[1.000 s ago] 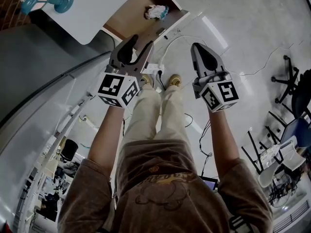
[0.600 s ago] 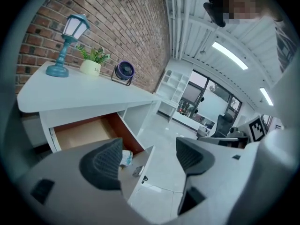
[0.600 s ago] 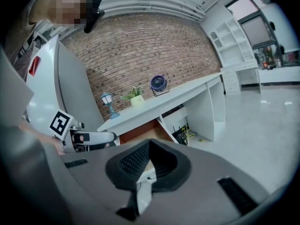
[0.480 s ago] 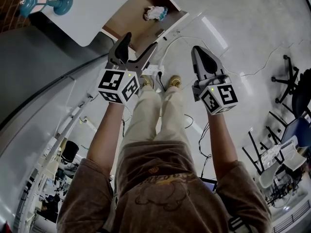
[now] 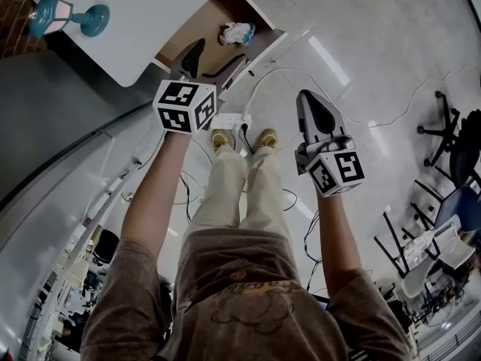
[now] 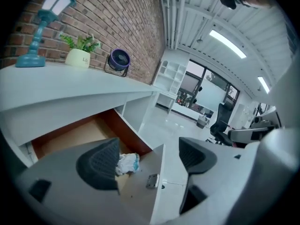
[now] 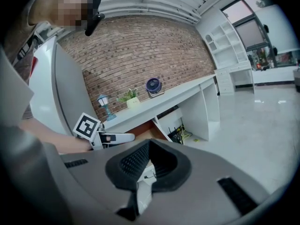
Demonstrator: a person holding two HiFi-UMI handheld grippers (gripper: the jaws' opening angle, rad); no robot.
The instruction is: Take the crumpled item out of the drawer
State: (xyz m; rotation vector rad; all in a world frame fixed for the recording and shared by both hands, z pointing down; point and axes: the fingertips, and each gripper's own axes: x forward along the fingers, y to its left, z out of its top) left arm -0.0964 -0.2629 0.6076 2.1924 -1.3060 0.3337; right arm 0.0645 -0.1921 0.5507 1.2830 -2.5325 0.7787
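teal lamp (image 6: 29,60), potted plant (image 6: 78,55) and small fan (image 6: 119,60) on white desk (image 6: 70,86), brick wall (image 6: 117,18), white power strip (image 5: 229,119)

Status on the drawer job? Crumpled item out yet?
Not yet. Done: the drawer is open. In hand: the left gripper hovers at the drawer front, jaws opening, nothing between them. The right gripper is shut and empty, off to the side. Left: reach in, grip the crumpled item lying on the drawer floor, and lift it out.

In drawer (image 5: 192,42): crumpled item (image 5: 236,32); on desk (image 5: 143,13) above: lamp (image 5: 64,17).
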